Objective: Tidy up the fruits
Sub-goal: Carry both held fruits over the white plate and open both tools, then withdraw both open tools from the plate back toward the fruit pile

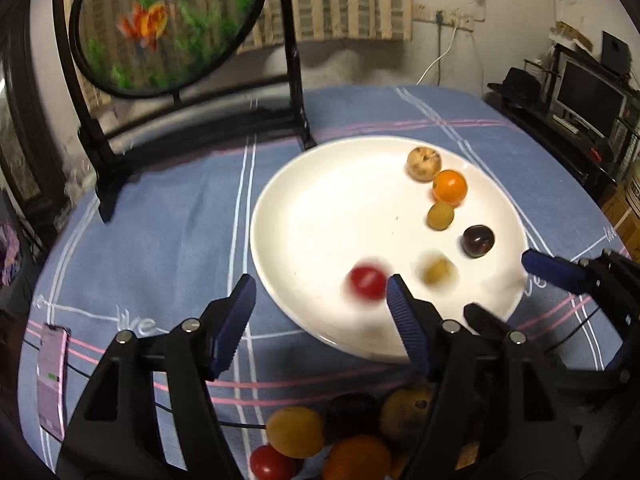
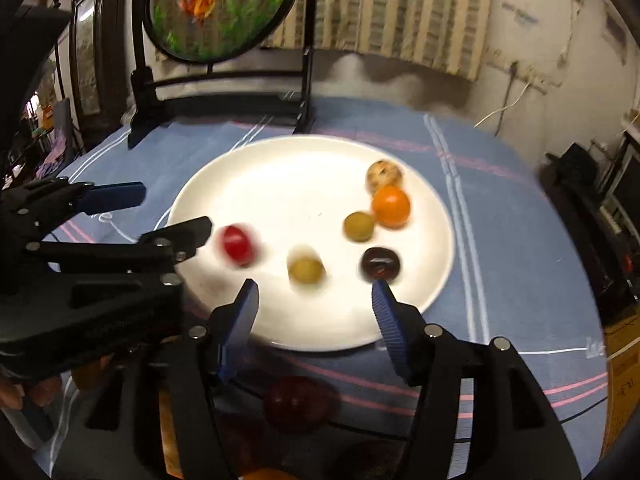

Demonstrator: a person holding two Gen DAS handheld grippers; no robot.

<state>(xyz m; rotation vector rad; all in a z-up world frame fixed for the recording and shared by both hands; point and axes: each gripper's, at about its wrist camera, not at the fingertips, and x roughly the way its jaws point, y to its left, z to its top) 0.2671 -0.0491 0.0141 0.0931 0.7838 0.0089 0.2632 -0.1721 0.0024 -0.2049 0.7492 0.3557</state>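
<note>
Over the white plate [image 1: 304,216]: both tools spread, nothing pinched.
Left tool [image 1: 320,292] by red fruit [image 1: 367,282], right tool [image 2: 314,300] by yellow-green fruit [image 2: 306,270]; likely wait till they settle, regrasp centered.

The left black two-finger gripper with ridged blue pads [image 1: 320,296] points forward and downward, its jaws standing apart with nothing between the pads. The right black gripper with matching blue pads [image 2: 314,300] tilts down likewise, jaws parted and empty. The two sit side by side, each visible at the edge of the other's view.
</note>
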